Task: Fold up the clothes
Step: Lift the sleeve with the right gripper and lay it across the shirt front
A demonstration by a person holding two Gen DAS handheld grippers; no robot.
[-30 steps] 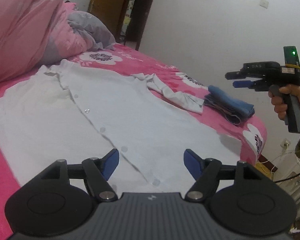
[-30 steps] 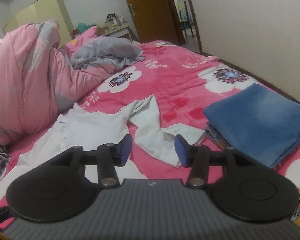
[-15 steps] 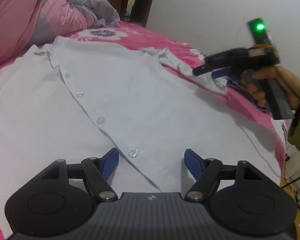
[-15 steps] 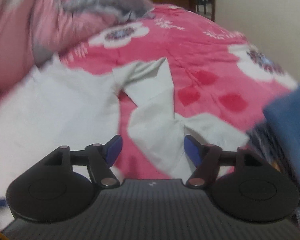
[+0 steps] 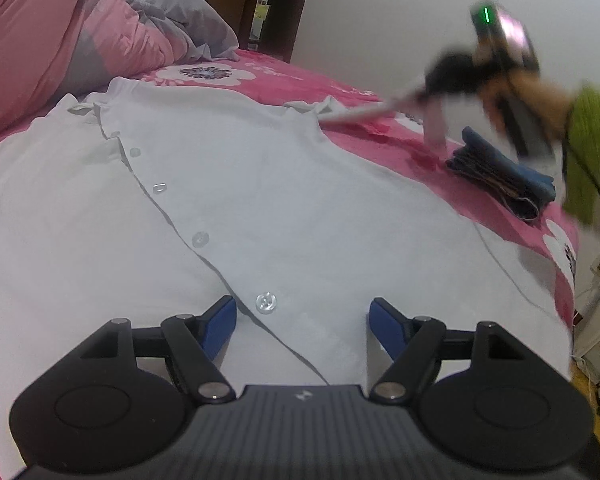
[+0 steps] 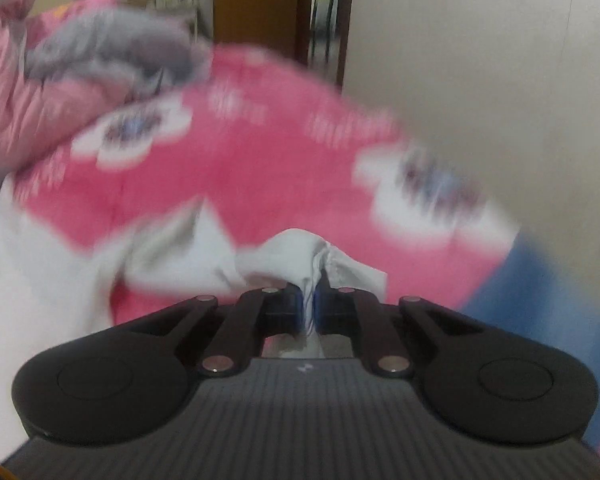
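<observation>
A white button-up shirt (image 5: 260, 200) lies spread flat on the pink flowered bed, its button row running diagonally. My left gripper (image 5: 302, 320) hovers open low over the shirt's bottom hem, a button between its blue pads. In the left wrist view my right gripper (image 5: 432, 84) appears blurred at the far right, lifting the shirt's sleeve (image 5: 360, 114) off the bed. The right wrist view shows the right gripper (image 6: 309, 306) shut on the sleeve's bunched white cuff (image 6: 312, 252).
Folded blue denim clothes (image 5: 500, 176) sit at the bed's right edge, also a blue blur (image 6: 540, 300) in the right wrist view. A pink and grey quilt (image 5: 80, 32) is heaped at the left. A doorway (image 5: 276, 0) opens beyond the bed. The white wall runs along the right.
My right gripper dropped onto the sleeve, shut on its cuff and is lifting it, moving fast. My left gripper moved lower and closer over the shirt's hem, staying open.
</observation>
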